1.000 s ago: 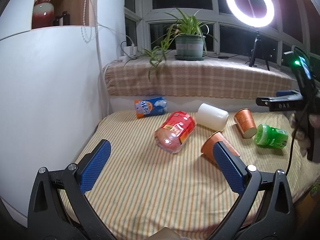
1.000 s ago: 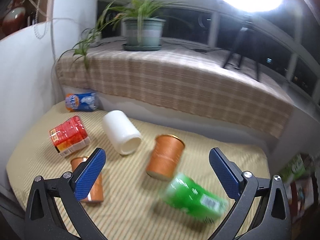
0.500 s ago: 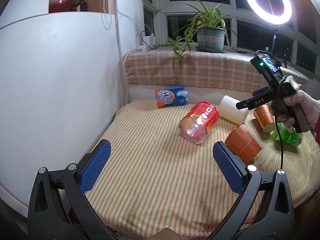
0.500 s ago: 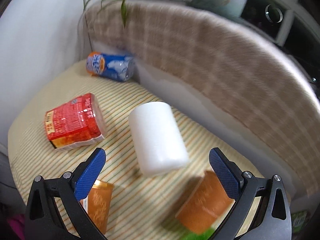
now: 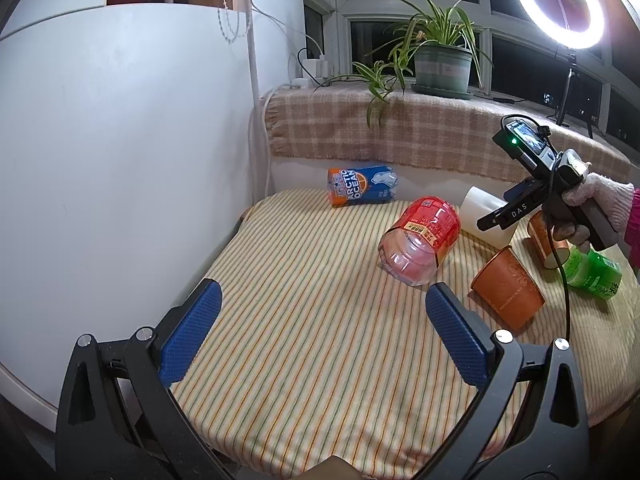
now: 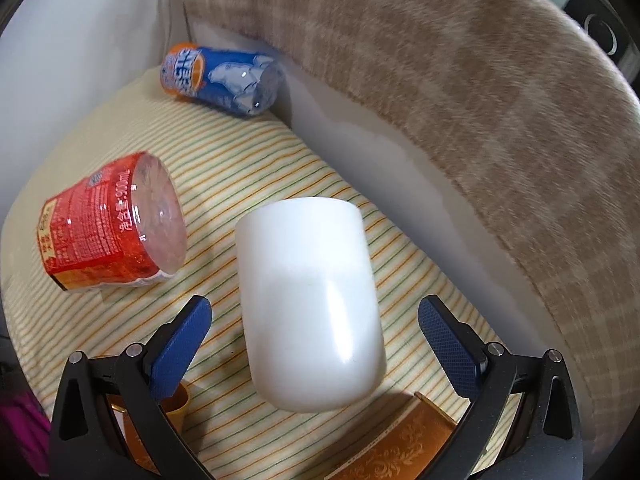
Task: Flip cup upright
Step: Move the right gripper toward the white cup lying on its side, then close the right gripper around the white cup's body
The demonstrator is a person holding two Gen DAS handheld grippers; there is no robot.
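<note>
Right gripper (image 6: 314,334), spread wide, has closed in around white cup (image 6: 308,312); left gripper (image 5: 320,332) spread.

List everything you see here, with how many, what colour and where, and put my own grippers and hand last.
White plastic cup: 1, white, on its side mid-mat, between the right gripper's fingers.
Red-labelled clear container: 1, red and clear, on its side, left of the white cup.
Blue Arctic Ocean bottle: 1, blue and orange, lying at the mat's back edge.
Orange paper cups: 2, orange, tipped over at the right.
Green container: 1, green, lying far right.
Striped mat: 1, yellow-striped, under everything.
Potted spider plant: 1, green, on the sill.
Ring light: 1, white, lit, top right.
Left gripper: open, above the mat.
Right gripper: open, astride the white cup.
Gloved hand: 1, white glove, holding the right gripper.
</note>
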